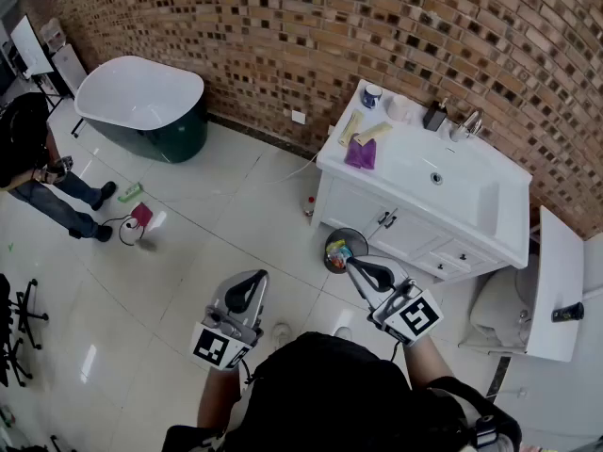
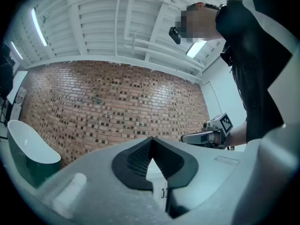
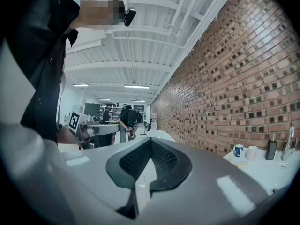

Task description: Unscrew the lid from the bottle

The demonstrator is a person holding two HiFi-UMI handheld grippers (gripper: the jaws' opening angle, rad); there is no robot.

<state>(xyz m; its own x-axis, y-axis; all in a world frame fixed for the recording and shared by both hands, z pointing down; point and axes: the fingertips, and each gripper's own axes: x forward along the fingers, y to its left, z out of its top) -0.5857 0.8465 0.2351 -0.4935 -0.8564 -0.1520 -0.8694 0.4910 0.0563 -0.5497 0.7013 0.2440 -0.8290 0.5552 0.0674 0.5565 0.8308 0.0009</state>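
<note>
In the head view both grippers are held at chest height over the tiled floor, away from the white vanity (image 1: pixel 490 238). My left gripper (image 1: pixel 249 288) is shut with nothing in it, and so is my right gripper (image 1: pixel 362 272). A dark bottle (image 1: pixel 434 116) stands at the back of the vanity top beside the tap (image 1: pixel 468 123). It also shows small at the right edge of the right gripper view as the dark bottle (image 3: pixel 271 149). Each gripper view shows closed, empty jaws: left gripper (image 2: pixel 151 150), right gripper (image 3: pixel 149 149).
A mug (image 1: pixel 371 95), a purple cloth (image 1: pixel 360 153) and yellow items lie on the vanity top. A round bin (image 1: pixel 341 250) stands on the floor in front of it, a small bottle (image 1: pixel 308 205) by its left corner. A bathtub (image 1: pixel 141 106) is far left, near a person (image 1: pixel 28 149).
</note>
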